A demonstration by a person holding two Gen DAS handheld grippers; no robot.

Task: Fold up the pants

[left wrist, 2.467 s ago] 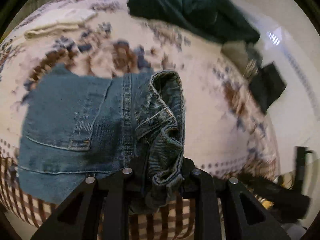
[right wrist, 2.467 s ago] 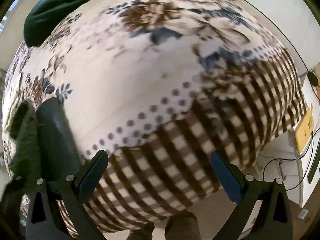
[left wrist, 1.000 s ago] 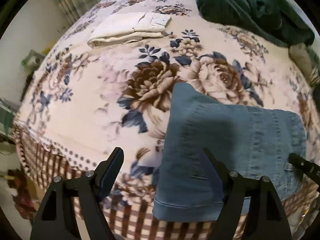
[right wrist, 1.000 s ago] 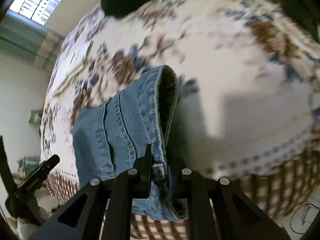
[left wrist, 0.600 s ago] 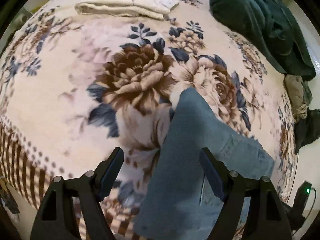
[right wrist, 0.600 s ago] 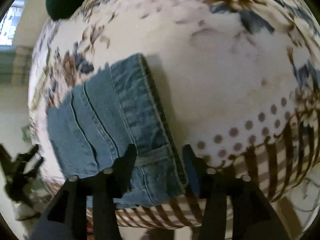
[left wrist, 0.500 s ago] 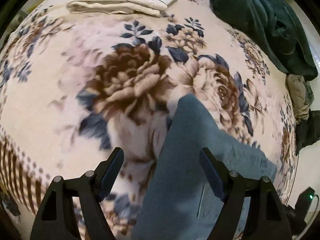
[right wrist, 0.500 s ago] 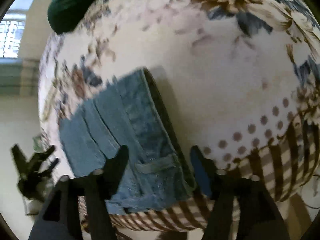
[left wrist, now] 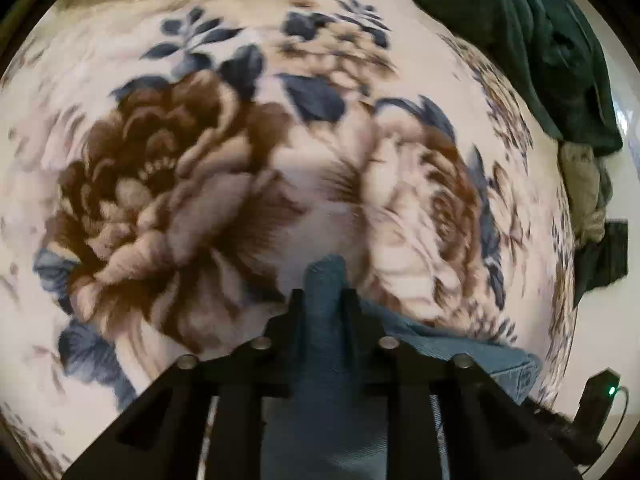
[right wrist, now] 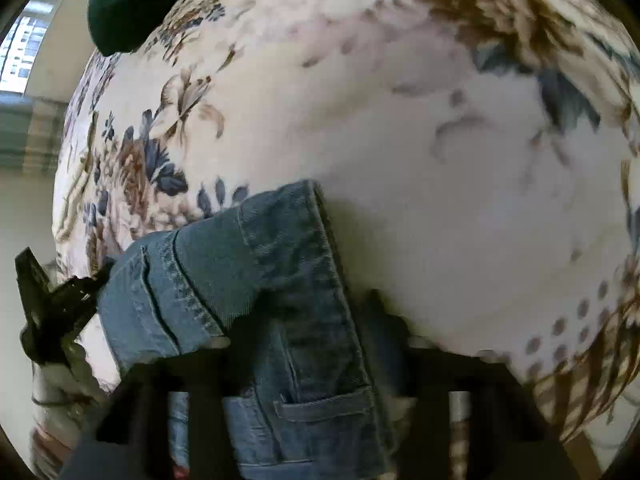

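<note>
Since half a second ago, both sets of jaws have been closed onto the jeans, which had lain between them ungripped.

In the left gripper (left wrist: 323, 300) a bunched fold of the jeans (left wrist: 326, 280) is pinched between closed jaws; in the right gripper (right wrist: 316, 320) the waistband edge is held, though how tightly cannot be told. Opposite ends appear to be gripped so the folded bundle can be lifted or folded again. The jeans are kept near the edge of the floral bed (left wrist: 160, 160), with a green blanket (left wrist: 520, 40) beyond.
</note>
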